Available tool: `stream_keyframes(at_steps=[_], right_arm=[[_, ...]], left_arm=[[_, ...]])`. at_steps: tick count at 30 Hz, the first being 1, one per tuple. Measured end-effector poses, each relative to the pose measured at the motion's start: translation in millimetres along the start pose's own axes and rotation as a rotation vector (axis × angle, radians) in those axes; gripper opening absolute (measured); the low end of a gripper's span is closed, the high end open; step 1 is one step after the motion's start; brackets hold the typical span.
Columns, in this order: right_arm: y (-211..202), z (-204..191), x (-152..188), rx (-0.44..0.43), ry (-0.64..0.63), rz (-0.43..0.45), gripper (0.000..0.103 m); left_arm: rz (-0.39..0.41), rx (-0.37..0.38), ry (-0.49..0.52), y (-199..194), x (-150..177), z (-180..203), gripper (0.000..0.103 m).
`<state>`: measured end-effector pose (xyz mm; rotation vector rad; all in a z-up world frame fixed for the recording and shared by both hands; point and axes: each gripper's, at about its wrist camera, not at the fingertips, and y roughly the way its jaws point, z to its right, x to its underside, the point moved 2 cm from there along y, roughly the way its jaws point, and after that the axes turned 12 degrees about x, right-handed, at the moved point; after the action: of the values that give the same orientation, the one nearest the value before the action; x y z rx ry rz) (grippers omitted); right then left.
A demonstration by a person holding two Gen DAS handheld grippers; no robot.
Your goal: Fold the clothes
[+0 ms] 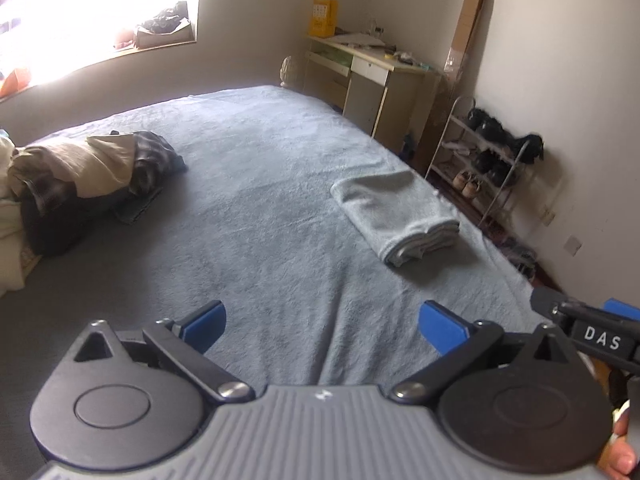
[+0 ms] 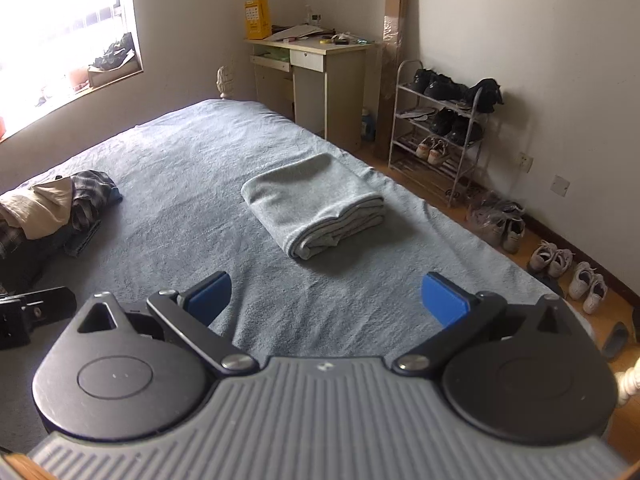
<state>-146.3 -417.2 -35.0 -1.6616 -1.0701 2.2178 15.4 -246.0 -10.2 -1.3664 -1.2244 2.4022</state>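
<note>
A folded light grey garment (image 1: 394, 216) lies on the blue-grey bed cover (image 1: 256, 184) near the right edge; it also shows in the right wrist view (image 2: 314, 206). A pile of unfolded clothes (image 1: 92, 172), beige, plaid and dark, sits at the left of the bed and shows in the right wrist view (image 2: 56, 208). My left gripper (image 1: 322, 322) is open and empty above the near part of the bed. My right gripper (image 2: 326, 298) is open and empty, short of the folded garment. The right gripper's body (image 1: 592, 336) shows at the right of the left wrist view.
A desk (image 2: 308, 76) with clutter stands beyond the bed's far corner. A metal shoe rack (image 2: 440, 128) stands by the right wall, with loose shoes (image 2: 560, 264) on the wooden floor. A bright window (image 1: 80, 8) is at the back left.
</note>
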Motion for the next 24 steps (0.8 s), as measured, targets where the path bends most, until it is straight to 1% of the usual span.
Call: stream_keyframes(at_steps=[2,8,12,16,24], right_arm=[[-7,2,1,0.030,-0.009,-0.004,0.102],[-22,11,2,0.076,-0.021,0.016,0.102],[-26,11,4,0.117,-0.042,0.044,0.102],[-26,11,3,0.120,-0.062,0.047,0.102],[-26,7,2,0.119,-0.084,0.054,0.102]], left_arm=[[-0.006,-0.006,0.022,-3,1,9,0.103],[0.032,-0.021,0.072,-10,3,29,0.103],[0.029,-0.017,0.047,-10,7,28,0.103],[0.018,-0.039,0.018,-8,10,23,0.103],[0.012,-0.059,0.030,-8,10,25,0.103]])
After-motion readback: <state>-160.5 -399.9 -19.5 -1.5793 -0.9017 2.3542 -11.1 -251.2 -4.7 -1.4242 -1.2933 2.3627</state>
